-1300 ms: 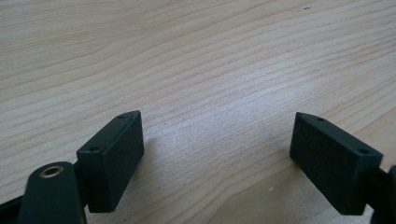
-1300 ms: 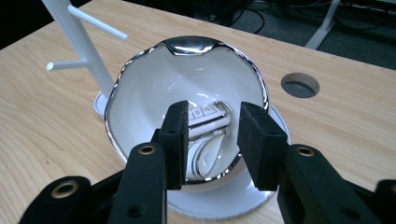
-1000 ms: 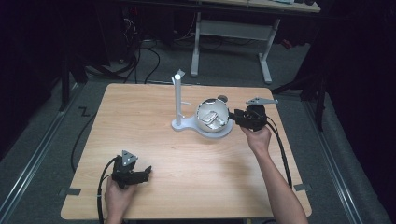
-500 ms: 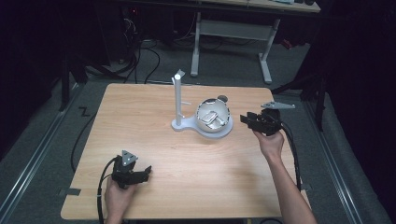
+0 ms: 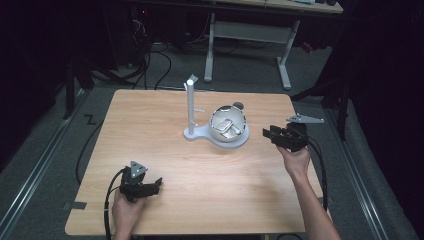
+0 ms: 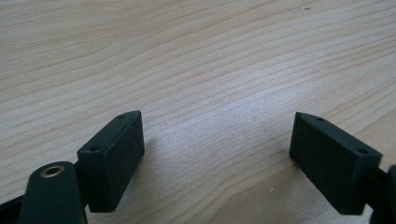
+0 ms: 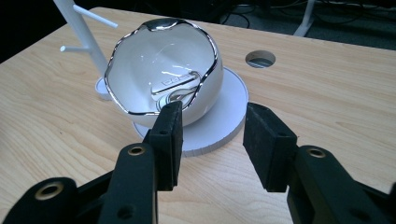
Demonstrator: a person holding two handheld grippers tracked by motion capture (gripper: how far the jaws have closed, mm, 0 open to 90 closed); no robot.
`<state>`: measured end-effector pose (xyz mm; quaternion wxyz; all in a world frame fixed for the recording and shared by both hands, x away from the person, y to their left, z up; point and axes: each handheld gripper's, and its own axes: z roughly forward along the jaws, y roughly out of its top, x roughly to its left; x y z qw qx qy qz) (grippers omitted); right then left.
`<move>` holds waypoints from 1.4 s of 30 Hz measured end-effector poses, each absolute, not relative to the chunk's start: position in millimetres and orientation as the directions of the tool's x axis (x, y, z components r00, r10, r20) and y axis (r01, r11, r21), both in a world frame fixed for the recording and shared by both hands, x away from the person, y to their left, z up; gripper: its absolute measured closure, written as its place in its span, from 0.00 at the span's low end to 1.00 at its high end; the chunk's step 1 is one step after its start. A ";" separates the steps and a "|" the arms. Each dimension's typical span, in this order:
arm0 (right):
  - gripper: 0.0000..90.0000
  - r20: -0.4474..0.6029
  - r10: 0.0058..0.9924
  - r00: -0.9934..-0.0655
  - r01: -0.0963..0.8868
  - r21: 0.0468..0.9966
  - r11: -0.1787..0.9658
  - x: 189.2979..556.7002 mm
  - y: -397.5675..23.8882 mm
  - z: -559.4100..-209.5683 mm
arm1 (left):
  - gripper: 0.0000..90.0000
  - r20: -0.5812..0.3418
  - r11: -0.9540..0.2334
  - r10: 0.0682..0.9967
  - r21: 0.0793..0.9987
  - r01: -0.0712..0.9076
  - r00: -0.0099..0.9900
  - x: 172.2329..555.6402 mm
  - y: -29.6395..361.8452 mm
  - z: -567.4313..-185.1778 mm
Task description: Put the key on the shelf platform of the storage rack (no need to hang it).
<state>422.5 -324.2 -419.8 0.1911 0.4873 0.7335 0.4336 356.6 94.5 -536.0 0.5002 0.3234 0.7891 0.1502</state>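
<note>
Right gripper (image 7: 212,140): released, nothing between its jaws; they have just been opening. It hangs over the desk (image 5: 165,165) just beside the round white base (image 7: 229,116), apart from it.
Bowl (image 7: 163,74): white with a shiny silver rim, tilted on that base, a small silvery piece inside.
Stand (image 5: 190,107): white upright post with pegs, rising beside the bowl.
Left gripper (image 6: 217,158): released, jaws wide over bare wood at the desk's near left, well apart from the bowl.

The bench (image 5: 165,150) is bare wood except near its far edge, where the bowl (image 5: 228,125) and white stand (image 5: 191,107) block the way.
</note>
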 end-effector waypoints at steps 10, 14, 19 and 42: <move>0.65 0.184 0.888 -0.421 0.554 0.828 0.091 404.4 -343.0 -427.4 | 0.20 -0.692 0.745 0.661 0.561 0.361 -0.289 356.7 94.5 -536.0; 0.65 0.196 0.890 -0.411 0.546 0.835 0.068 396.7 -349.1 -429.9 | 0.20 -0.693 0.745 0.661 0.560 0.361 -0.289 356.7 94.5 -536.0; 0.65 0.201 0.891 -0.408 0.541 0.839 0.058 386.9 -351.8 -433.1 | 0.20 -0.692 0.744 0.662 0.561 0.362 -0.288 356.7 94.5 -536.0; 0.62 0.249 0.876 -0.413 0.523 0.852 0.004 351.7 -356.9 -452.7 | 0.20 -0.692 0.744 0.662 0.562 0.362 -0.288 356.7 94.6 -536.1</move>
